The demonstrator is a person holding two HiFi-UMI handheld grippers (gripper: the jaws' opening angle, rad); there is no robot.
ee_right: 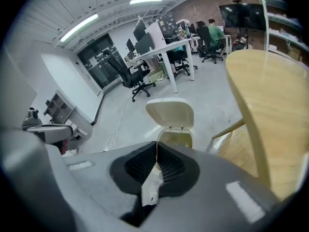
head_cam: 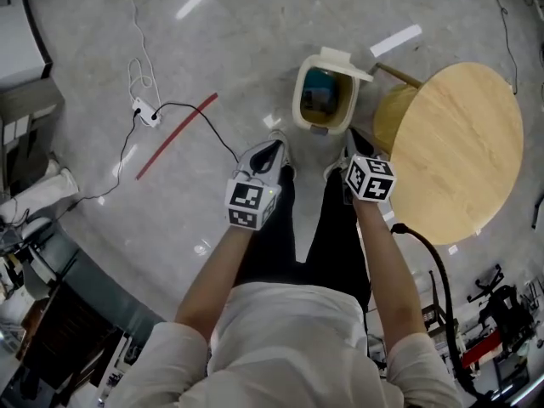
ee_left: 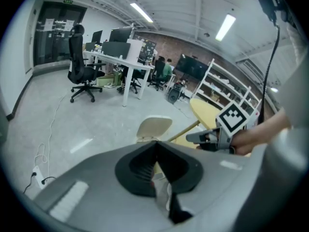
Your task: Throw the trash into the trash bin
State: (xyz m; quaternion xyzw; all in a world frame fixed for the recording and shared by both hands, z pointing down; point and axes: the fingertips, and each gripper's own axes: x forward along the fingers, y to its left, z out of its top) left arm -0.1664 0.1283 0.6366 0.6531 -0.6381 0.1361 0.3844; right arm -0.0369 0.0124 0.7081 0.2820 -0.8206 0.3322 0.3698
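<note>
Seemingly the drop's finished: my left tool [head_cam: 274, 145] and right tool [head_cam: 352, 141] are both closed and empty above the open trash bin [head_cam: 297, 100]. Lift straight, clear of the lid [head_cam: 344, 62].

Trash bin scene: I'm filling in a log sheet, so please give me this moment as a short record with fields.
trash bin: stands on the floor, open
lid: tipped up at the far side
inside the bin: something teal and brown, cannot tell what
table: round, wooden, right beside the bin
left claw: shut, nothing held
right claw: shut, nothing held, aimed at the bin
</note>
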